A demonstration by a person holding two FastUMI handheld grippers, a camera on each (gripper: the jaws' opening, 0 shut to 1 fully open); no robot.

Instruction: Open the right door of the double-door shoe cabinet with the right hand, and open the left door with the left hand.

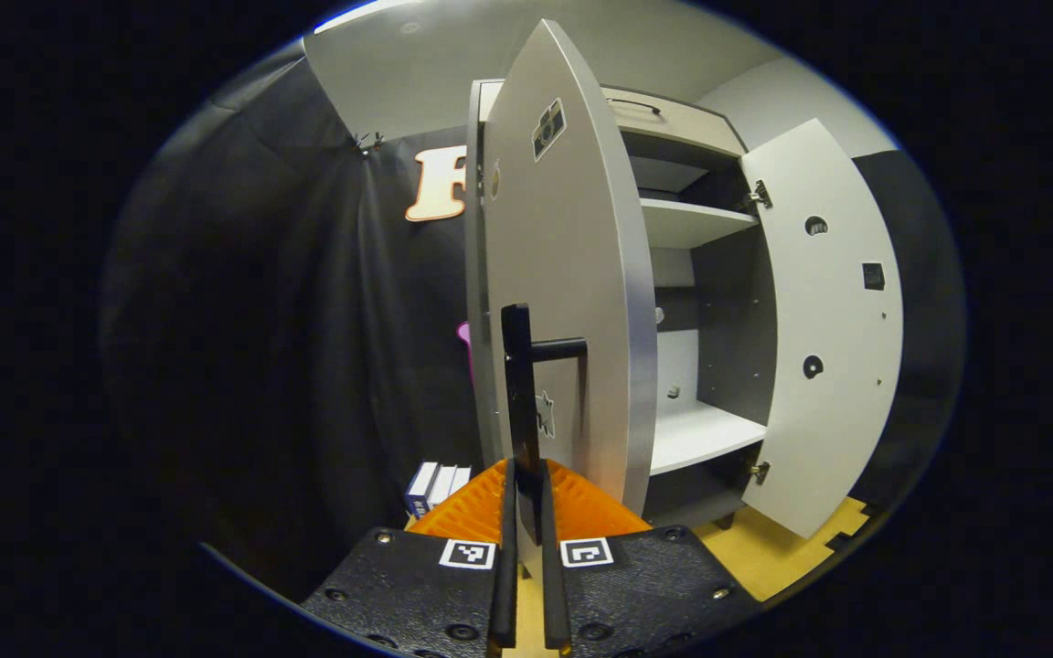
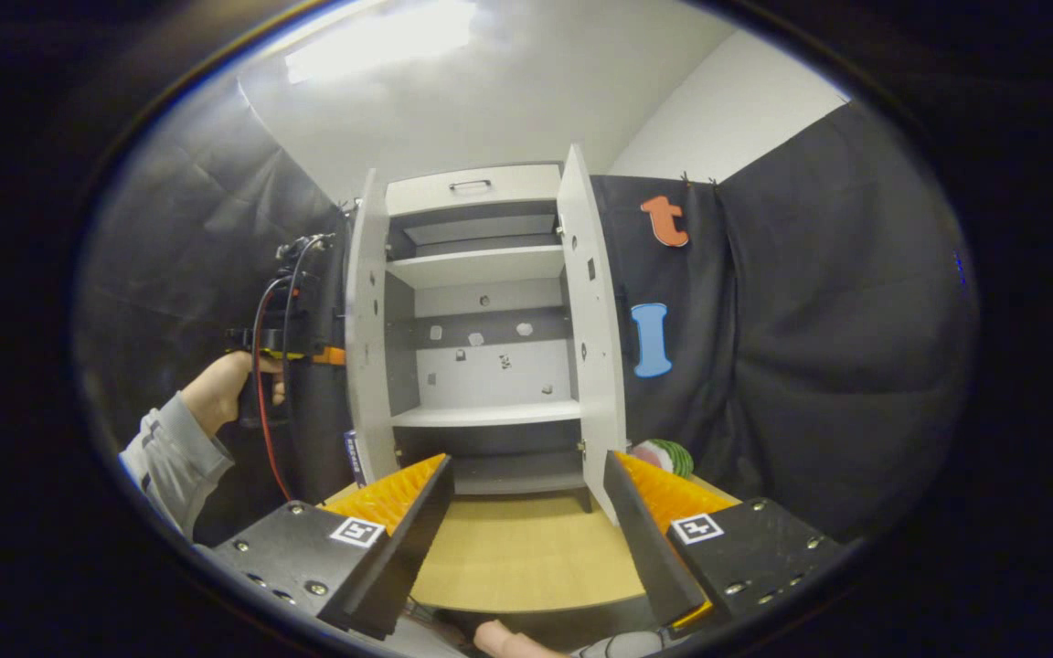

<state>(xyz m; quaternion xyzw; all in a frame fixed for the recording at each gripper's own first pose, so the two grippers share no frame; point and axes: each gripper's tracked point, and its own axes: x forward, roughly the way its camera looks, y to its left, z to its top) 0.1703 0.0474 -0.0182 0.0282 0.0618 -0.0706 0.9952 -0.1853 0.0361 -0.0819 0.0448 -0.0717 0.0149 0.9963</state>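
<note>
Found the left gripper (image 1: 526, 471) with jaws pressed together on the black handle (image 1: 519, 384) of the left door (image 1: 572, 274), pinching the bar low down, near its bottom end. Saw that door edge-on directly ahead of the jaws, swung well out from the shoe cabinet (image 1: 700, 429). Saw the right door (image 1: 824, 320) beyond and to the right of the jaws, wide open on its hinges.

Found the right gripper (image 2: 526, 464) with jaws spread wide and holding nothing, pointed at the open cabinet, both doors well ahead of the fingertips and flanking the gap between them.

Judged the task close to done, with only the last of the left door's swing and the release to come.

Judged the main risks as these:
- Slipping off the handle, given so low a pinch and a narrow bar between the jaws; a twist of the wrist would likely do it.
- Straining the hinges by pulling straight back instead of following the door's arc.
- Overswinging to the left of the jaws into the black cloth (image 1: 307, 320) or the small boxes (image 1: 435, 489) on the floor there.
- Tugging the door back towards shut by withdrawing before parting the jaws.
</note>
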